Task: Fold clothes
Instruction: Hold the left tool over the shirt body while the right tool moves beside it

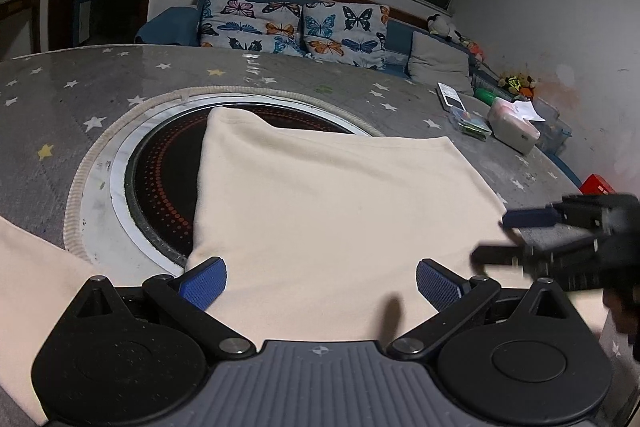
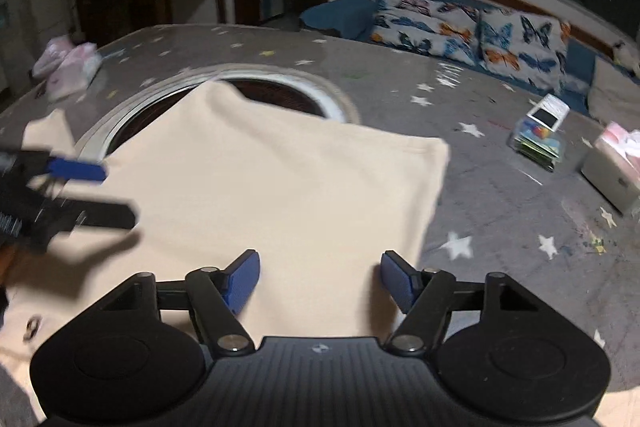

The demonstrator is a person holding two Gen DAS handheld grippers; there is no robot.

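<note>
A cream garment (image 1: 332, 203) lies folded flat on the grey star-patterned table (image 1: 80, 95); it also shows in the right wrist view (image 2: 280, 187). Its far corner overlaps the round black cooktop (image 1: 164, 171) set in the table. My left gripper (image 1: 322, 281) is open and empty just above the garment's near edge. My right gripper (image 2: 320, 277) is open and empty above the garment's near right part. Each gripper shows in the other's view: the right one (image 1: 504, 239) at the right, the left one (image 2: 116, 191) at the left, both blurred.
A white box (image 1: 514, 125), a clear case of small items (image 1: 470, 123) and a white device (image 1: 450, 95) sit at the table's right side. Pink packets (image 2: 66, 67) lie at the far left. A sofa with butterfly cushions (image 1: 292, 27) stands behind the table.
</note>
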